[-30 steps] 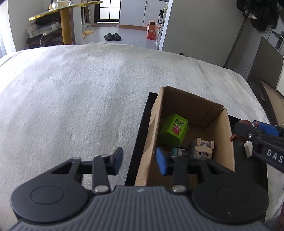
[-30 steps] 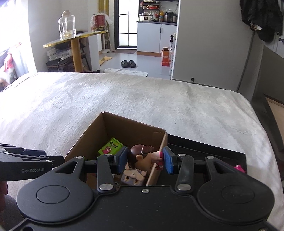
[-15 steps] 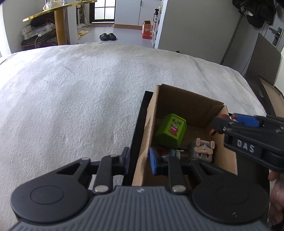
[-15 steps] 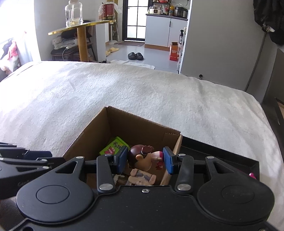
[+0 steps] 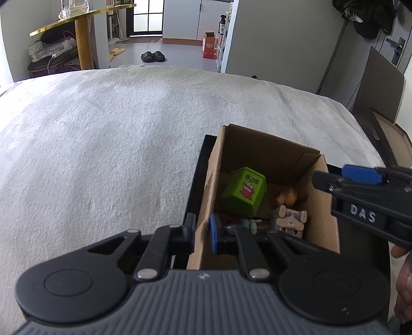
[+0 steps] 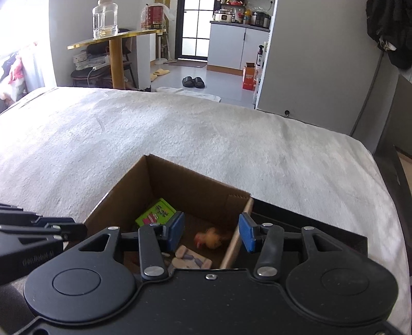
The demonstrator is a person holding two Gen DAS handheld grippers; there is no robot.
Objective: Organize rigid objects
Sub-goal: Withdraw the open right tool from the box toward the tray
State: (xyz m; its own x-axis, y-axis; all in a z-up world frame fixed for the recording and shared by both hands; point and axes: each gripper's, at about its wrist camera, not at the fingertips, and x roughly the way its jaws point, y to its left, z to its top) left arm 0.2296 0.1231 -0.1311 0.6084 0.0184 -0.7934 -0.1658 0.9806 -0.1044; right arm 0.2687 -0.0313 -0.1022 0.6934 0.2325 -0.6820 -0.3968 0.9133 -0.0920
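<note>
Comparing the left wrist view with a second ago, we find the left gripper (image 5: 202,233) has closed from wide apart onto the left wall of the box (image 5: 208,185), one pad outside, one inside; the box is now pinned. The green carton (image 5: 243,192) lies inside

On the right wrist view, the right gripper (image 6: 209,233) is opening, nothing between its pads; the figurine (image 6: 209,238) it held has dropped onto the box floor, so we judge that item stowed

Black slippers (image 6: 193,82) on floor; glass jar (image 6: 105,19) on gold table (image 6: 116,38).
</note>
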